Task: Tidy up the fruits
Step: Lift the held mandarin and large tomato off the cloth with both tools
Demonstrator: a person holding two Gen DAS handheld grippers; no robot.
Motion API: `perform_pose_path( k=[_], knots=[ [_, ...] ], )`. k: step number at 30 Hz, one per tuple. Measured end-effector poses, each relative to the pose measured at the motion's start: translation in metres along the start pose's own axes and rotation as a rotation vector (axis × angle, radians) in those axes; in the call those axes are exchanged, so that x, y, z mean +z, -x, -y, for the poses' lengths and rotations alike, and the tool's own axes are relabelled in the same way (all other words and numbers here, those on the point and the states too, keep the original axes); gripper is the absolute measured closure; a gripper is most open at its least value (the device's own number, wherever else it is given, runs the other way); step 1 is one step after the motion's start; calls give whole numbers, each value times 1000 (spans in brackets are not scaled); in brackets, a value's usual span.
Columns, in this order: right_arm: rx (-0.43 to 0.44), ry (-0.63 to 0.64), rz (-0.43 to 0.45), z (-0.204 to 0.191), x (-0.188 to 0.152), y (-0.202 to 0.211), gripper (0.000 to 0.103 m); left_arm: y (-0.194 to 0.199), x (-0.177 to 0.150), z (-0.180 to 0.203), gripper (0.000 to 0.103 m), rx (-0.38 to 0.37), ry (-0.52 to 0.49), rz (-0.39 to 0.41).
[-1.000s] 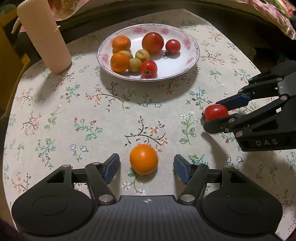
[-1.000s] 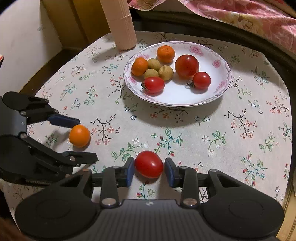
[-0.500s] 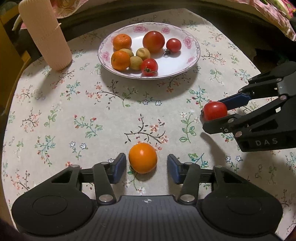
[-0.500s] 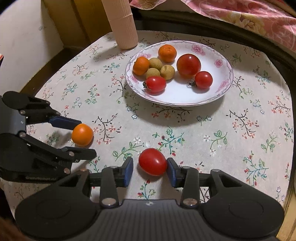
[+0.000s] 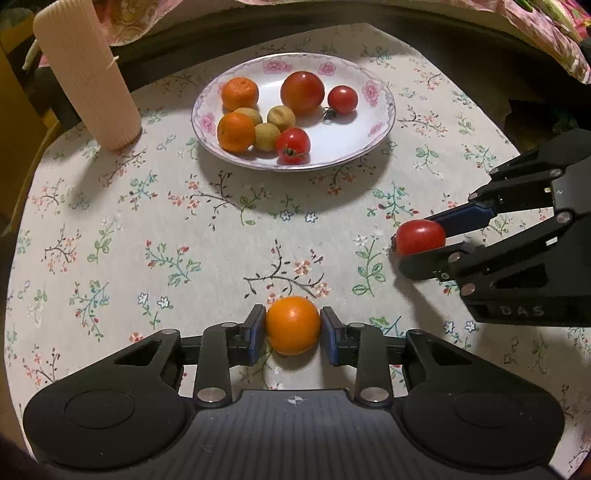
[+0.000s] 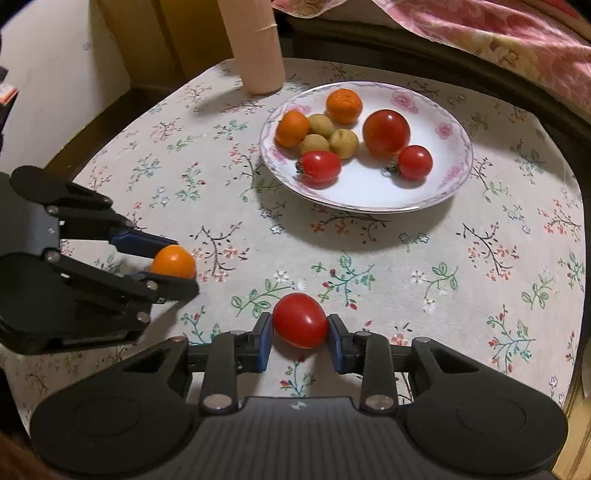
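My left gripper (image 5: 293,329) is shut on a small orange (image 5: 293,325), low over the floral tablecloth; both also show in the right wrist view, the gripper (image 6: 162,264) and the orange (image 6: 173,261). My right gripper (image 6: 299,328) is shut on a red tomato (image 6: 300,319), also low over the cloth; in the left wrist view the gripper (image 5: 424,240) holds the tomato (image 5: 420,236) at the right. A white floral plate (image 5: 369,122) beyond holds several tomatoes, oranges and small yellow-green fruits; it also shows in the right wrist view (image 6: 436,184).
A tall ribbed beige cup (image 5: 86,74) stands left of the plate near the table's far edge; it also shows in the right wrist view (image 6: 255,44). Pink fabric (image 6: 480,33) lies behind the table. The round table's dark rim (image 5: 461,40) curves behind the plate.
My left gripper's fingers have closed onto the orange. My right gripper's fingers have tightened on the tomato. Both grippers have drawn slightly nearer the plate.
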State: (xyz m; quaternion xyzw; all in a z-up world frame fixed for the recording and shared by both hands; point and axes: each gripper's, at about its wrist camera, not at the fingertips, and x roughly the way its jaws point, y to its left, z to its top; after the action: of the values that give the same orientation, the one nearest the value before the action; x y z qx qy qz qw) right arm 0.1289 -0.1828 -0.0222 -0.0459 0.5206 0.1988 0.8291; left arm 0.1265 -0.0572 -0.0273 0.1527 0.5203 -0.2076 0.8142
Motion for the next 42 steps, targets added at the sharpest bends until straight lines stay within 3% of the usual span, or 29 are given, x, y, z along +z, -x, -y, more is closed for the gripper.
perform_pose_path(
  k=[9,13,20,42],
  knots=[
    [-2,-16,-7,3,0,-1,71,-6,0,3,61,7,-15,-13],
    [-1,-42,-7,7,1,-1,71,-6,0,3,54,25,-23,-8],
    [-6,-42,-5,7,0,-2,71,-5,-1,5,64,22,-36,-8],
    [-13,-47,30,6,4,6,71,2,13,9,63,28,-29,38]
  ],
)
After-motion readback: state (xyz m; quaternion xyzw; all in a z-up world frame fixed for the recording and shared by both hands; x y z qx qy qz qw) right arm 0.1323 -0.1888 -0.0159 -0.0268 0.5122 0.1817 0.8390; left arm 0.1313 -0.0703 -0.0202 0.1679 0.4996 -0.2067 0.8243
